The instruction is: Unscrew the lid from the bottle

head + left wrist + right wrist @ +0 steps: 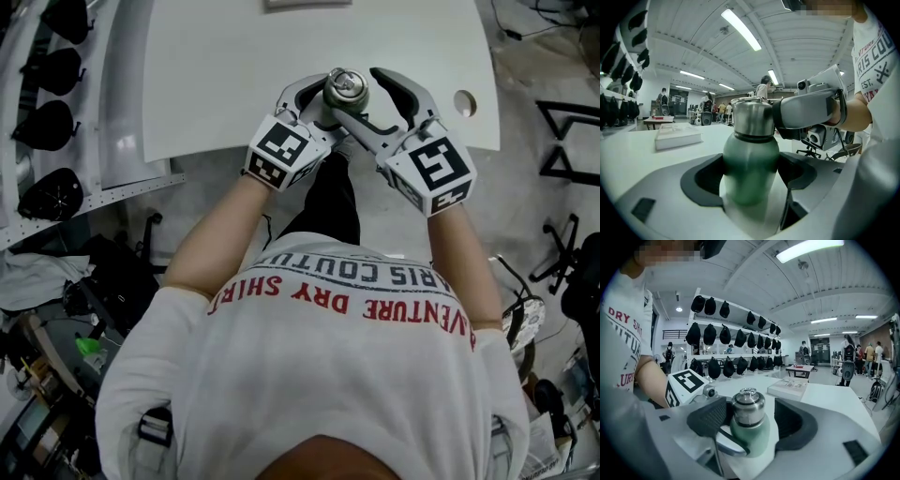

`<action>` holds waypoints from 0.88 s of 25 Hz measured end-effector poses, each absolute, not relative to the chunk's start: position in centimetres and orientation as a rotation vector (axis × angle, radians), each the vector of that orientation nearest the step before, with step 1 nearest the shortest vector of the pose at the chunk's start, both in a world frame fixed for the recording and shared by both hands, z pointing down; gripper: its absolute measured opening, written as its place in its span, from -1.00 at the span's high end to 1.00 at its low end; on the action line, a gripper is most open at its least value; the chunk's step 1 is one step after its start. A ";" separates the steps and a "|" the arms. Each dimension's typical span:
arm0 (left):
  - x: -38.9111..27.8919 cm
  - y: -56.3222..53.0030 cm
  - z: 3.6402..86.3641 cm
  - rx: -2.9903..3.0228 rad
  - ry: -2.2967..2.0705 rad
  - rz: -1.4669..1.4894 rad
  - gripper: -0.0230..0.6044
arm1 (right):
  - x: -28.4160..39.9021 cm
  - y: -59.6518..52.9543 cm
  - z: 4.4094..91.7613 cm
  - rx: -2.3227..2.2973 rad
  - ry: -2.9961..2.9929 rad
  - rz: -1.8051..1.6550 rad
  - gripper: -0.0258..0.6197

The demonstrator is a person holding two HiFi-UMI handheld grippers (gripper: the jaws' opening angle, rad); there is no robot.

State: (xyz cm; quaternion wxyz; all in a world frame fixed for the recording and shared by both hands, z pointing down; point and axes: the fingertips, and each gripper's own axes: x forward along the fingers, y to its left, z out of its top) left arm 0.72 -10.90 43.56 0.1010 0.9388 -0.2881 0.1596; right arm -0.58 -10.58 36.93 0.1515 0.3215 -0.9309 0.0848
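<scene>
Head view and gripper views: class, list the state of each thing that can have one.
Bottle: upright, gripped at its body.
Lid: on the bottle, not yet off.
Left gripper: shut on the bottle.
Right gripper: open around the lid, one side touching it.
Book: closed, lying flat.

The bottle (pixel 345 92) stood on the table (pixel 234 75) at my twelve o'clock, left gripper (pixel 319 108) at its eight, right gripper (pixel 367 98) at four (book (pixel 790 387) behind).

White table (pixel 216 75) across upper centre of frame. Round hole (pixel 464 103) near its right edge. Pale book (pixel 305 3) flat at top edge. Bottle (pixel 345 89) near front edge, base hidden.
</scene>
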 end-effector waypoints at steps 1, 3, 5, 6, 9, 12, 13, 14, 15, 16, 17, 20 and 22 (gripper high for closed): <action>0.7 -10.9 43.5 2.774 -0.854 0.473 -0.23 | -0.8 -10.7 36.9 0.924 -2.675 0.236 -0.04; 0.7 -10.8 43.5 2.774 -0.860 0.481 -0.23 | -1.2 -10.8 36.7 0.919 -2.683 0.226 -0.04; 0.6 -10.8 43.6 2.773 -0.862 0.490 -0.23 | -1.7 -11.0 36.8 0.912 -2.684 0.210 -0.03; 0.6 -10.8 43.7 2.772 -0.861 0.490 -0.23 | -2.0 -11.0 36.9 0.910 -2.682 0.203 -0.03; 0.4 -10.8 43.7 2.769 -0.857 0.484 -0.23 | -2.3 -11.2 37.0 0.916 -2.676 0.185 0.11; 0.4 -10.9 43.7 2.773 -0.853 0.484 -0.24 | -2.3 -11.4 36.9 0.920 -2.674 0.172 0.11; 0.4 -10.9 43.7 2.774 -0.851 0.485 -0.24 | -2.3 -11.3 36.9 0.918 -2.673 0.166 0.11; 0.5 -10.8 43.7 2.775 -0.848 0.486 -0.24 | -2.2 -11.3 36.9 0.914 -2.672 0.162 0.11; 0.7 -10.8 43.7 2.777 -0.842 0.488 -0.24 | -2.1 -11.2 36.9 0.911 -2.673 0.162 0.11; 0.8 -10.7 43.7 2.779 -0.833 0.490 -0.24 | -1.9 -11.2 37.0 0.907 -2.674 0.161 0.12; 0.9 -10.8 43.7 2.784 -0.821 0.493 -0.24 | -1.8 -11.2 37.0 0.903 -2.677 0.159 0.12; 0.8 -10.8 43.7 2.799 -0.781 0.500 -0.24 | -1.9 -11.2 37.0 0.870 -2.687 0.151 0.12; 0.7 -10.7 43.8 2.816 -0.744 0.499 -0.24 | -2.1 -11.2 37.1 0.831 -2.695 0.148 0.12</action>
